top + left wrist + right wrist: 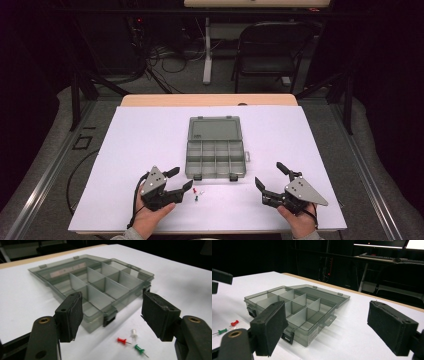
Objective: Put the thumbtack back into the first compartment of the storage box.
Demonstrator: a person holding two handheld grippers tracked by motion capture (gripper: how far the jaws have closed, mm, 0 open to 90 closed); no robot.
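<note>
I held my left gripper and right gripper wide open and empty near the open box, with three pins lying in front, probably for sorting.

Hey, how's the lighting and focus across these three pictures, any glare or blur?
High view: the white table is evenly bright, the surroundings dark. Left gripper view: the organizer box is sharp, with soft sheen on its dividers, and the pushpins are slightly soft. Right gripper view: dark background, near pads blurred.

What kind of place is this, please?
Probably a lab or recording workspace: a white-covered table in a dark room, cables tangled on the floor behind it, and a folding chair by another desk.
</note>
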